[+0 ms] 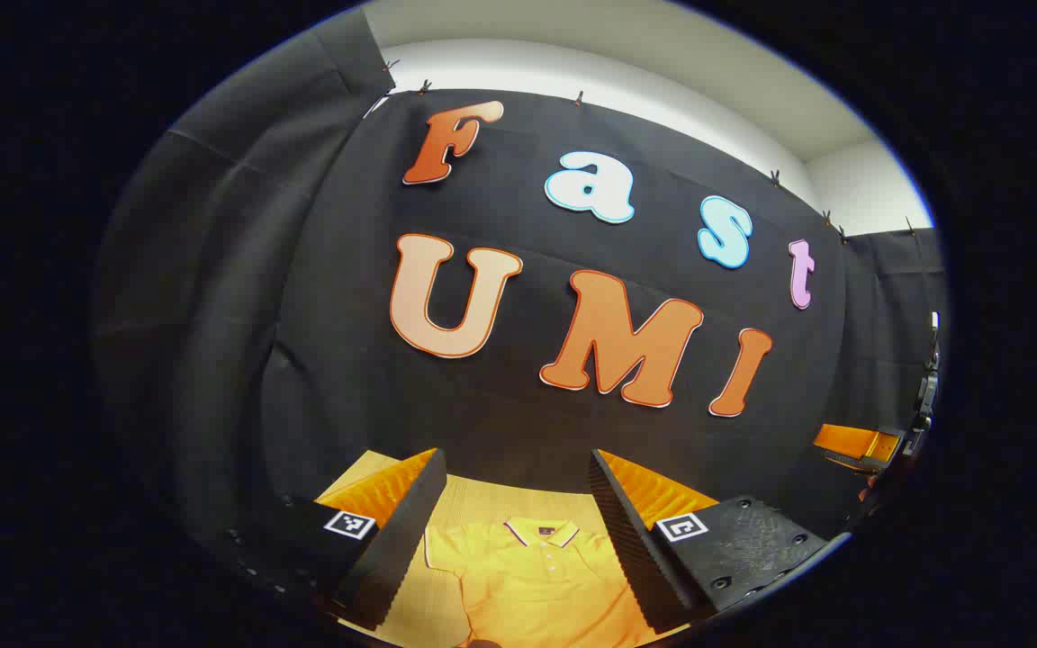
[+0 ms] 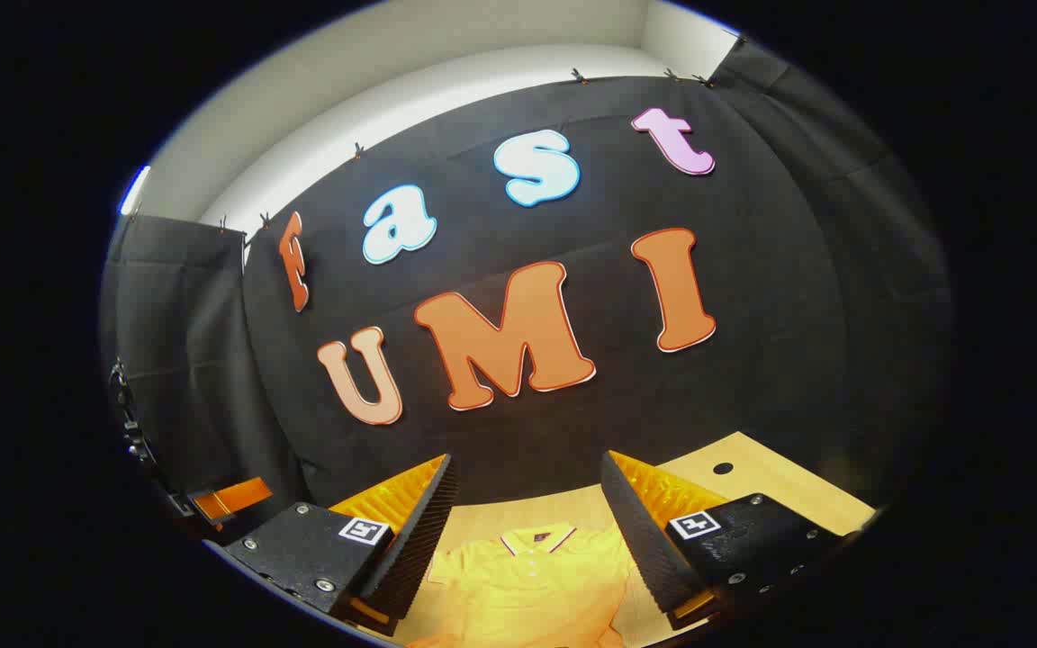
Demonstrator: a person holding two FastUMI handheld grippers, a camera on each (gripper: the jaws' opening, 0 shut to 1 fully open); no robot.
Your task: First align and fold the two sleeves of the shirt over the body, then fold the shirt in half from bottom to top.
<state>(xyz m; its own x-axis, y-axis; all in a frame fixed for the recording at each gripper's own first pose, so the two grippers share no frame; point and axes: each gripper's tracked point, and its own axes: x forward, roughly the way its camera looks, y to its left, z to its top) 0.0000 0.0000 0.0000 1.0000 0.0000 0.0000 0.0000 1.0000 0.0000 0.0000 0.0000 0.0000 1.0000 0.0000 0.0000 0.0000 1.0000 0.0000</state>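
Observation:
A yellow polo shirt [image 1: 536, 585] with a striped collar lies flat on the light wooden table [image 1: 500, 499], collar toward the back wall. In the left gripper view my left gripper [image 1: 518, 531] is held above the shirt, open, with the collar framed between its fingers. The same shirt [image 2: 532, 585] lies below my right gripper [image 2: 527, 535] in the right gripper view; that gripper is open too, with nothing held. Both grippers hover apart from the cloth. The shirt's lower part and its sleeves are mostly hidden below the views' edges.
The table [image 2: 752, 472] has a small round hole [image 2: 723, 468] near its back right. The other gripper [image 1: 856, 445] shows at the far right of the left gripper view, and the other gripper [image 2: 230, 499] at the far left of the right gripper view.

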